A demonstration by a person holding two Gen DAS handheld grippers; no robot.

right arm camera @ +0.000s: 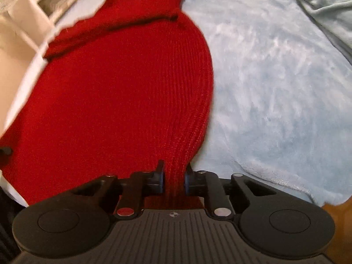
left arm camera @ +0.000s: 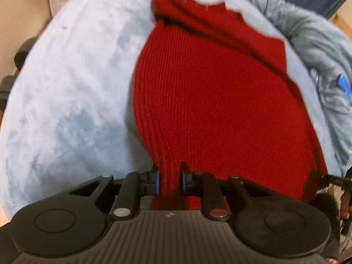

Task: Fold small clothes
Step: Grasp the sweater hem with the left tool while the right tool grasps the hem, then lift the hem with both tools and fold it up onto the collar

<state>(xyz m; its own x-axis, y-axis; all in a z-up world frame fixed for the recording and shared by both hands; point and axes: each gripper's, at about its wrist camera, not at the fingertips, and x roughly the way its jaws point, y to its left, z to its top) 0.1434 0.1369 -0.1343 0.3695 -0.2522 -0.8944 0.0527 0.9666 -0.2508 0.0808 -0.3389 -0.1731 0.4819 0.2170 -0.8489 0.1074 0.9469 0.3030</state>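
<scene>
A red ribbed knit garment (left arm camera: 211,92) lies stretched over a pale blue fleece blanket (left arm camera: 66,88). My left gripper (left arm camera: 169,180) is shut on the garment's near left corner. My right gripper (right arm camera: 174,179) is shut on the near right corner of the same red garment (right arm camera: 123,92). The far end of the garment is folded over with a scalloped edge. The other gripper's tip (left arm camera: 330,179) shows at the right edge of the left wrist view, pinching the cloth.
A bunched grey-blue blanket (left arm camera: 319,50) lies at the far right, also in the right wrist view (right arm camera: 325,4). White furniture (right arm camera: 28,15) stands beyond the blue fleece blanket (right arm camera: 275,77) at the far left. A wooden floor (right arm camera: 338,215) shows near right.
</scene>
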